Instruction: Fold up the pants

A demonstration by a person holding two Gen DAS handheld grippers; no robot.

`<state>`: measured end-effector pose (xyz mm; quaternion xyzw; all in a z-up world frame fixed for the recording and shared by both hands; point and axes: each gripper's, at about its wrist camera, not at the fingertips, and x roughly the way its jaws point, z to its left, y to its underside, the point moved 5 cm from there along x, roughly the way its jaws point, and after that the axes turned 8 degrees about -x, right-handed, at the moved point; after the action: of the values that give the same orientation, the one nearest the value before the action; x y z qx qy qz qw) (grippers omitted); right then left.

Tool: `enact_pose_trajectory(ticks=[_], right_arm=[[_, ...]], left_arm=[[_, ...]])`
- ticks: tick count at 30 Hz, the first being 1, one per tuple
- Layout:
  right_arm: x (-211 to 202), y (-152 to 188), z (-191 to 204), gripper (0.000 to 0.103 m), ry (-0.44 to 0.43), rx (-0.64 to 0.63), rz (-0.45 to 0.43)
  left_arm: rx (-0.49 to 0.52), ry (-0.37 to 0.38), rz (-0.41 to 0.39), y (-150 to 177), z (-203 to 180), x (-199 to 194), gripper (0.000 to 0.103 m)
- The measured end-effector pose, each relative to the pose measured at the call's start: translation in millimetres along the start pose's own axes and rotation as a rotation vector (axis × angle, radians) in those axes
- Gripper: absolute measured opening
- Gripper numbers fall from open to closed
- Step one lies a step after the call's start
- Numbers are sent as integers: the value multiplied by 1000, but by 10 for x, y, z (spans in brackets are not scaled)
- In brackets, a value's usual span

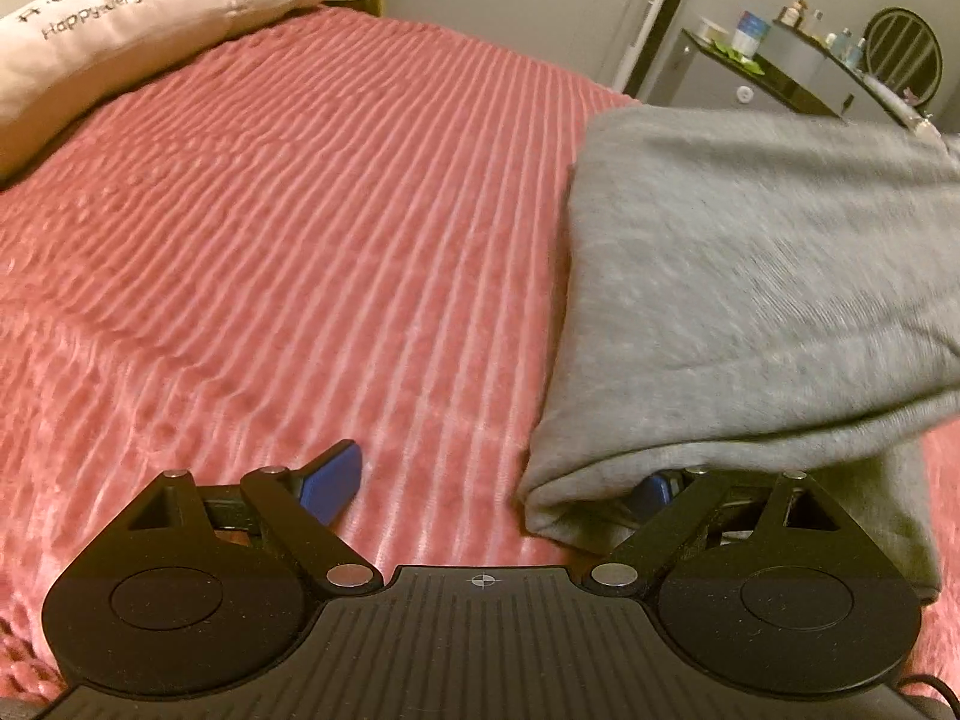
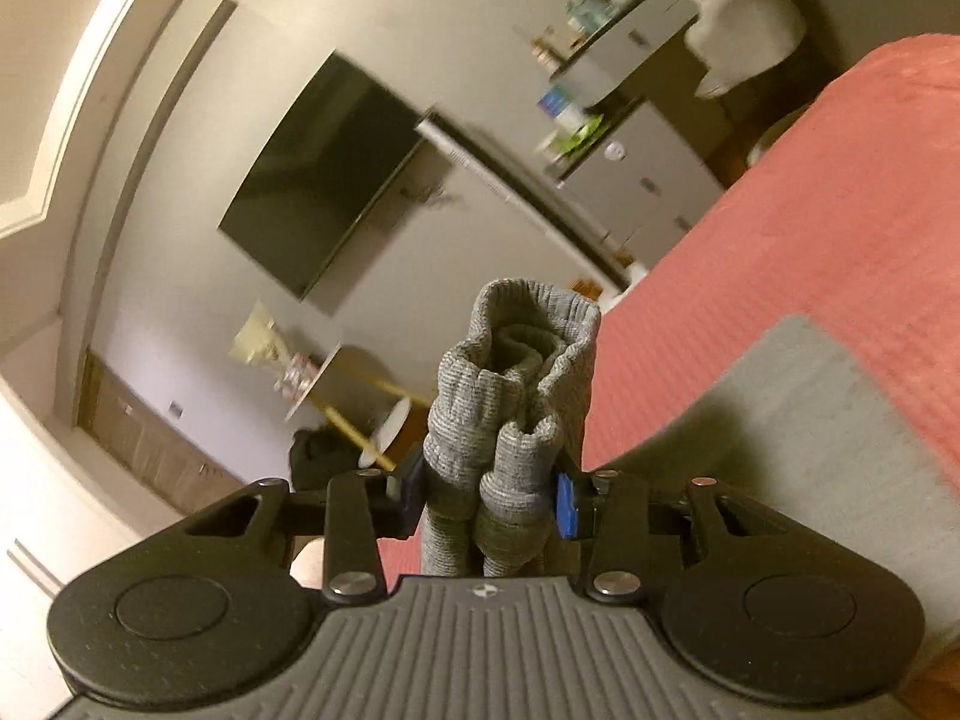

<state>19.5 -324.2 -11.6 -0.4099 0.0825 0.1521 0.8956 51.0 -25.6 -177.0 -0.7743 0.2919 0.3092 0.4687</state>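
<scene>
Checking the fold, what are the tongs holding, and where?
Right tongs clamp the grey pants by the bunched ribbed cuffs. Left tongs stand open, holding nothing.

We are in a home bedroom: a pink ribbed bedspread (image 1: 300,240), a cream lettered pillow (image 1: 120,18) at ten o'clock, a wall-mounted black television (image 2: 318,180).

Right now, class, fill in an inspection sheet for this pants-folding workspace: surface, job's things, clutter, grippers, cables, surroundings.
Surface: bed with pink ribbed bedspread.
Job's things: grey pants, folded over and partly lifted; the ribbed cuffs are bunched together.
Clutter: pale pillow with stitched lettering at the bed's far corner.
Grippers: left gripper open, one finger under the pants' edge; right gripper shut on the cuffs.
Cables: one thin black lead beside the left gripper.
Surroundings: wall television, dresser with bottles.
</scene>
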Motion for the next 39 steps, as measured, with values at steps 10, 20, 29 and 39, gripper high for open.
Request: enact_pose_trajectory(ticks=[10, 20, 29, 39], right_arm=[[-138, 284, -786, 40, 133, 72, 45], [-385, 472, -1383, 60, 342, 150, 114], [-311, 373, -794, 41, 214, -187, 53], [-53, 603, -895, 33, 305, -311, 132]], left_arm=[[31, -3, 7, 23, -63, -47, 94], [16, 206, 171, 110, -95, -337, 93], [217, 223, -49, -227, -662, -414, 93], [338, 149, -107, -603, -1197, 110, 88]])
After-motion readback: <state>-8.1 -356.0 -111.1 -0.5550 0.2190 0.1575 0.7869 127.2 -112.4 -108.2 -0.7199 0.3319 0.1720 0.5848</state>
